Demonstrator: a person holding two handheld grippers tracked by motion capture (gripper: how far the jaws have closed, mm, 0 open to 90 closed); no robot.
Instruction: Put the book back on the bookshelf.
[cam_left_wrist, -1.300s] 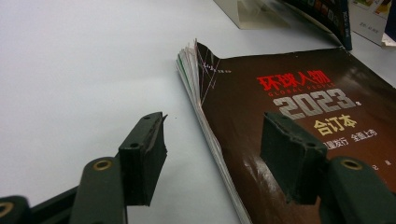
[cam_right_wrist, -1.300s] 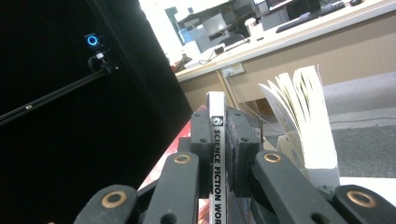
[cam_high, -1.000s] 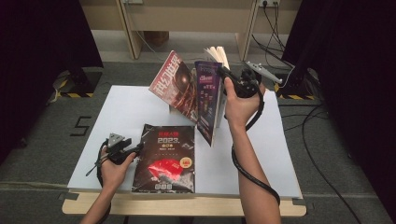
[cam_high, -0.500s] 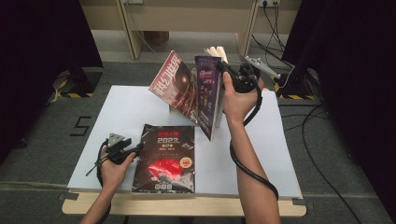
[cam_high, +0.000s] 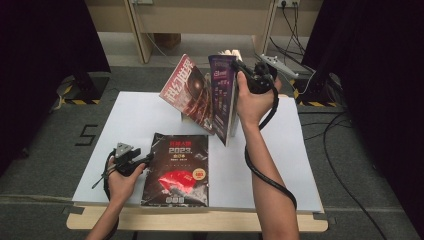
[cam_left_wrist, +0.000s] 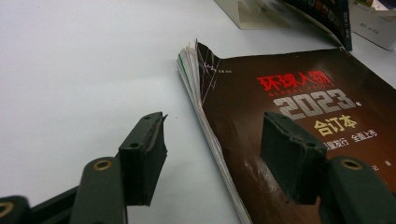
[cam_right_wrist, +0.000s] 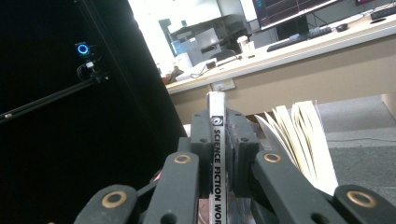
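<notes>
Our right tongs (cam_right_wrist: 218, 154) clamp a magazine's spine (cam_right_wrist: 217, 177), reading "SCIENCE FICTION WOR" up close. Our left tongs (cam_left_wrist: 212, 154) gape empty over the "2023" magazine (cam_left_wrist: 299, 107) on the worktop (cam_high: 135, 115).

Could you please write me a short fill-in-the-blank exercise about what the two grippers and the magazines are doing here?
1. The right gripper is shut on the ____ of the purple magazine.
2. The left gripper has its jaws ____.
3. The black magazine lies ____ on the white table.

Missing words: spine; open; flat
</notes>
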